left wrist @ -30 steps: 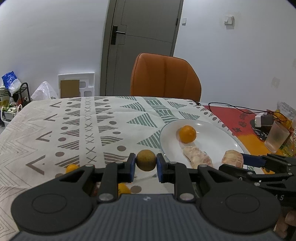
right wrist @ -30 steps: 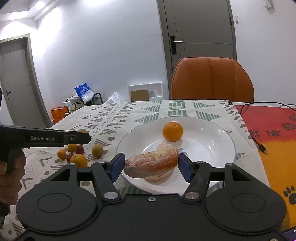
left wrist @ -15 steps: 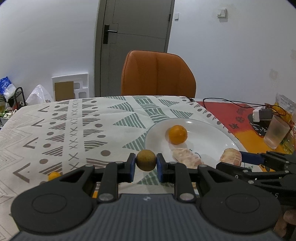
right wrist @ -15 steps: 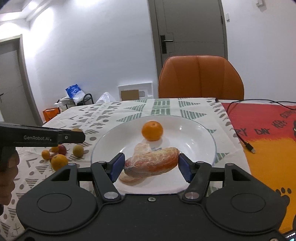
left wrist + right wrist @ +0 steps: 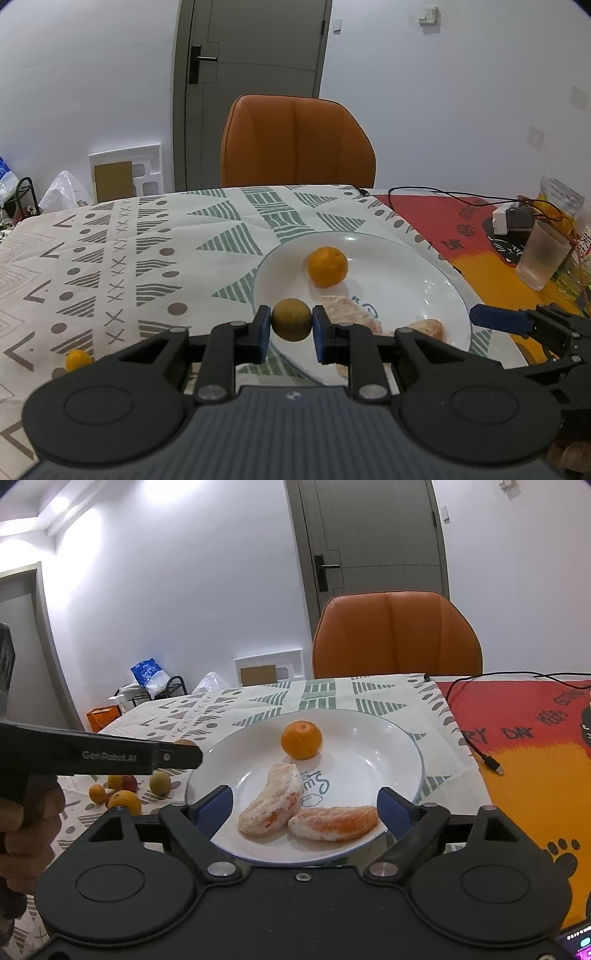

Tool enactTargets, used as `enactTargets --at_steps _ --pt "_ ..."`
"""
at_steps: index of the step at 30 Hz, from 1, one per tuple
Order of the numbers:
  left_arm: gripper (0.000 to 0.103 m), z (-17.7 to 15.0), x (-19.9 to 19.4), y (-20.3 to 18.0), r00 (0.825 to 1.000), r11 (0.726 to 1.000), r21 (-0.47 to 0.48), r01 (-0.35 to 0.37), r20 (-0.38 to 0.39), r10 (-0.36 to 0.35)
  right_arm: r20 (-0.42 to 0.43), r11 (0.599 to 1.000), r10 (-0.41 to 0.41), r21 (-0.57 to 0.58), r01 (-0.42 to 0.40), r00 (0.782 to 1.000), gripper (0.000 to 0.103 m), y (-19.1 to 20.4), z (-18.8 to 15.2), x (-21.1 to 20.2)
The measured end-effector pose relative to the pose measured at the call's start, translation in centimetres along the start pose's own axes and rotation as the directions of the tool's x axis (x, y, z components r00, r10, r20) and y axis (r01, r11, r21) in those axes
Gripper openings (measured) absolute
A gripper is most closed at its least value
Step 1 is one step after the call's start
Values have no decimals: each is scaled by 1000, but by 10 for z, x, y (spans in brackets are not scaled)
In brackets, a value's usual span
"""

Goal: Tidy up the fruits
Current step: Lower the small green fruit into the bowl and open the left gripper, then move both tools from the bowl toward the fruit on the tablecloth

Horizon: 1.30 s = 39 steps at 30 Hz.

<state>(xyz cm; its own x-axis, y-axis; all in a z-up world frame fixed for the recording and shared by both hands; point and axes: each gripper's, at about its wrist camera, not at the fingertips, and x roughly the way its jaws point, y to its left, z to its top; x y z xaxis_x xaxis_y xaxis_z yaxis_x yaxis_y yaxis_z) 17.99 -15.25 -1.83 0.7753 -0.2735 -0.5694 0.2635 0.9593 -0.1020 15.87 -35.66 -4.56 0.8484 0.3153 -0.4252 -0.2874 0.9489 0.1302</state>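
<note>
- Since the earlier frames the right gripper (image 5: pixel 306 808) has let go of the peeled orange half (image 5: pixel 334 823): its jaws are opening, the blue pads stand clear on either side, and the half now lies on the white plate (image 5: pixel 388 734) at its near rim.
- A second peeled piece (image 5: pixel 271 805) lies just left of it, the two touching at their near ends.
- A whole orange (image 5: pixel 301 739) sits further back on the same plate, apart from both pieces.
- The left gripper (image 5: pixel 291 328) has drifted across the table towards the plate and is clamped on a small brown-green round fruit (image 5: pixel 291 319) (held above the plate's near-left rim).
- Left of the plate, on the patterned tablecloth (image 5: pixel 325 696), a small cluster of loose fruit (image 5: pixel 123 792) waits: orange, red and greenish ones lying close together.
- A person's hand (image 5: pixel 26 819) grips the left gripper's handle at the left edge of the right-wrist view.
</note>
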Motion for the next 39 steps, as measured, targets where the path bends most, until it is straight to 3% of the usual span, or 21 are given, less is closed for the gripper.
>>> enactTargets --at_steps 7,12,17,20,27,39 --pt "33 -1 -7 0 1000 999 17 -31 -2 31 0 1000 -6 25 6 1000 87 1 2 0" --pt "63 -4 -15 10 996 996 12 -92 14 92 4 1000 11 26 -11 1000 87 6 1 0" --pt "77 -7 -25 22 991 991 -4 -131 24 131 6 999 18 32 -18 1000 98 11 3 2" --pt "80 -9 -29 30 989 989 -14 -147 21 147 3 999 32 37 -32 999 103 15 3 3" --pt "86 -14 -39 45 983 983 -37 -178 26 179 -4 999 44 33 -43 999 103 26 3 8" --pt "86 -29 -57 82 974 969 -101 -223 10 225 -16 996 93 2 -93 996 103 57 4 14"
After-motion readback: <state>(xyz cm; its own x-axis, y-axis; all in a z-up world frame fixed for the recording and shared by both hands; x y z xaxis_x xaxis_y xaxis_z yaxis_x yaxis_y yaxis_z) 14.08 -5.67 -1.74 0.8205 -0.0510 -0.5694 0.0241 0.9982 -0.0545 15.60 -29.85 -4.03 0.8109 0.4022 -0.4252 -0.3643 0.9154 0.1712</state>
